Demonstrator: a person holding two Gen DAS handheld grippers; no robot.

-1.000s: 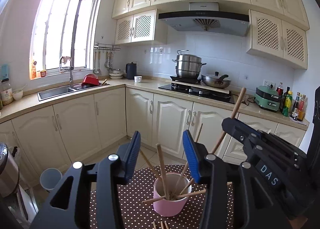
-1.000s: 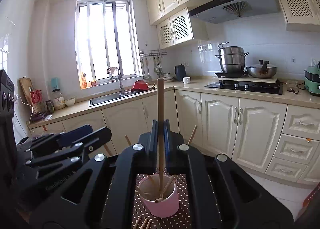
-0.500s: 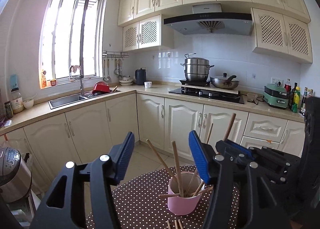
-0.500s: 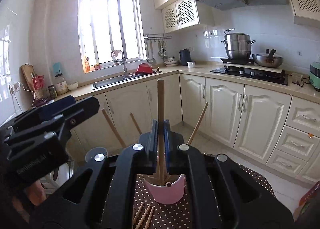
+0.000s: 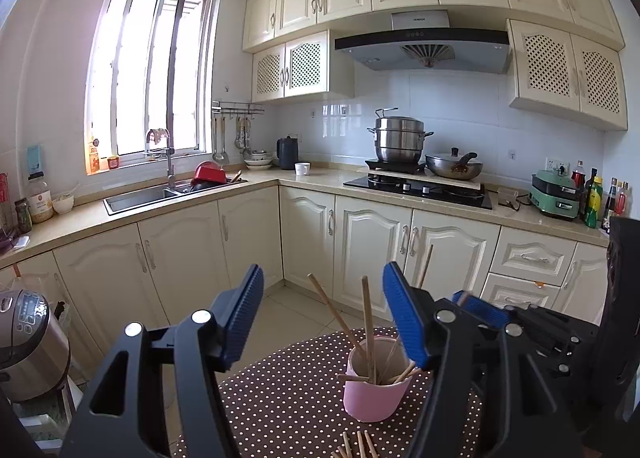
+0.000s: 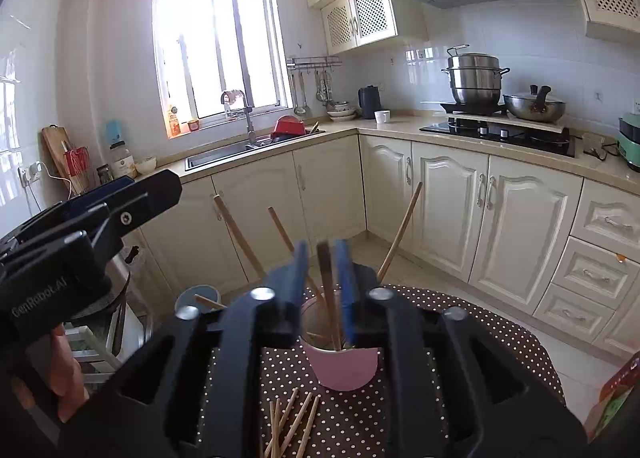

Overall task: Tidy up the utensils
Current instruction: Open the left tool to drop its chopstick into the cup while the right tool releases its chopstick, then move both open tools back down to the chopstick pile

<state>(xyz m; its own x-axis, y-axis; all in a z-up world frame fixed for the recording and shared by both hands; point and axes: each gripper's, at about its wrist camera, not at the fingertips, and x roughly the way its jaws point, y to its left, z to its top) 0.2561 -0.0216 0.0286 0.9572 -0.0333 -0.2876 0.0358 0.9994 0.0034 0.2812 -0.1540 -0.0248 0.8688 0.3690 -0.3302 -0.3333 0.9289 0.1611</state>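
Chopsticks (image 6: 328,290) in pink cup (image 6: 344,368); right hand-held gripper (image 6: 322,258) opening.

"GenRobot.AI" is printed in grey on the black body of the left gripper (image 6: 124,194). Range hood (image 5: 420,22) carries a small brand mark, too small to read.

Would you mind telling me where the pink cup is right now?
The pink cup stands on the dotted tablecloth, centre in the right wrist view, just beyond the loose chopsticks.
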